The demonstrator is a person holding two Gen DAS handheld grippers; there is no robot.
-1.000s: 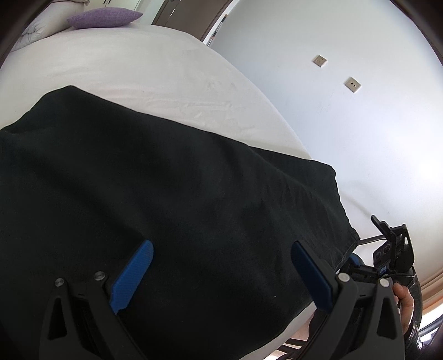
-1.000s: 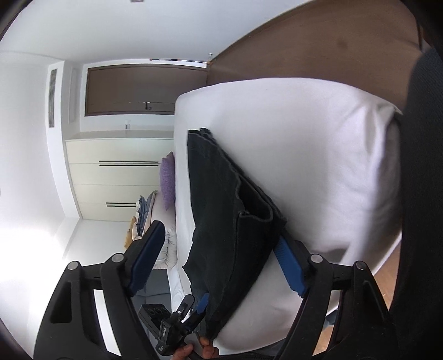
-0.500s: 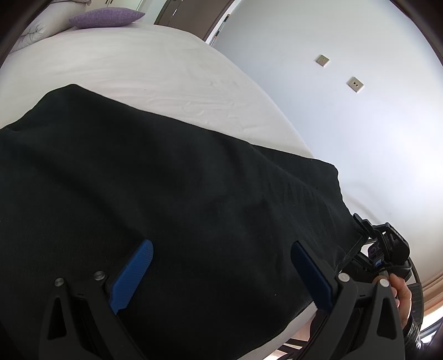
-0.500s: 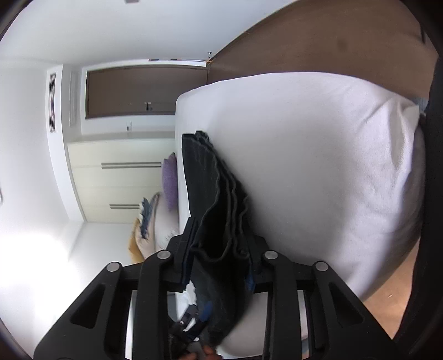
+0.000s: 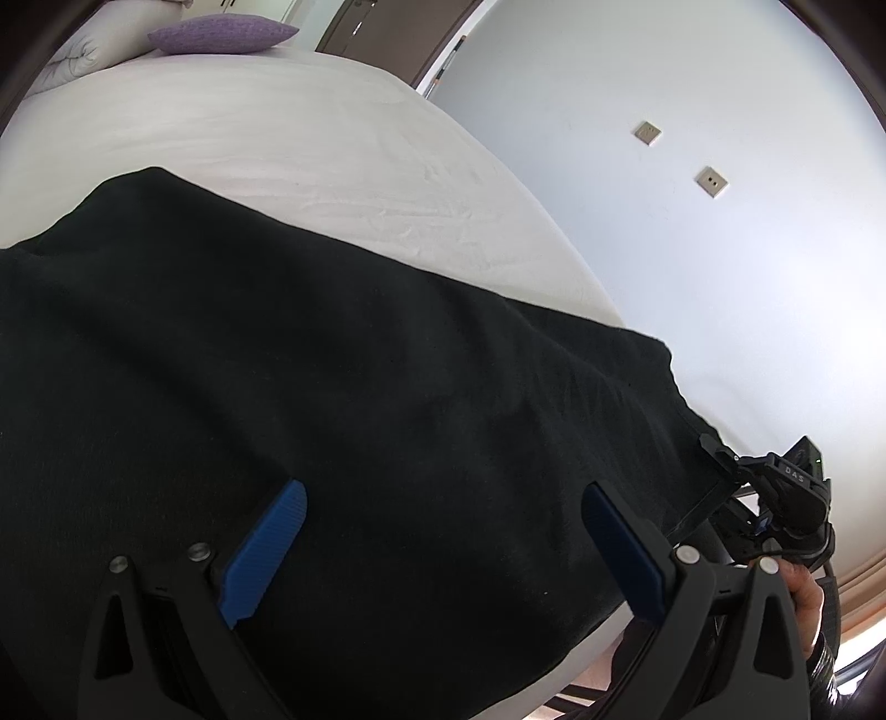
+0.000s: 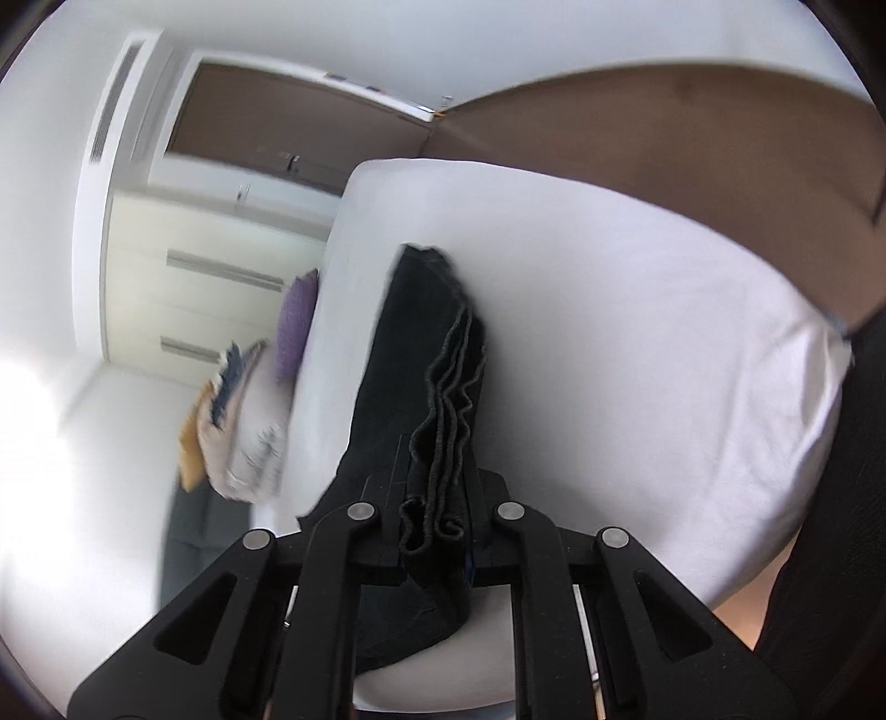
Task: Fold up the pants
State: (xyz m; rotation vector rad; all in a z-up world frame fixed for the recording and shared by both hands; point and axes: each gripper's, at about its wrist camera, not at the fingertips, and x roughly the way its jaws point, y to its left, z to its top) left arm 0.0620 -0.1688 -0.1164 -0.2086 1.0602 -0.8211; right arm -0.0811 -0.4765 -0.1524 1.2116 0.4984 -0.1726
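My right gripper (image 6: 434,531) clamps the black pants (image 5: 343,399) hem; only my left gripper (image 5: 443,545), spread, shows outlets (image 5: 710,181) at two o'clock.

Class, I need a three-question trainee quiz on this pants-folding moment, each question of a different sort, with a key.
1. True or false: the right tool is shut on the stacked edge of the black pants.
2. Multiple choice: the left tool is A) open above the pants, B) shut on the purple pillow, C) out of view.
3. Fill in: the pants lie on a white ____.

Key: 1 true; 2 A; 3 bed.
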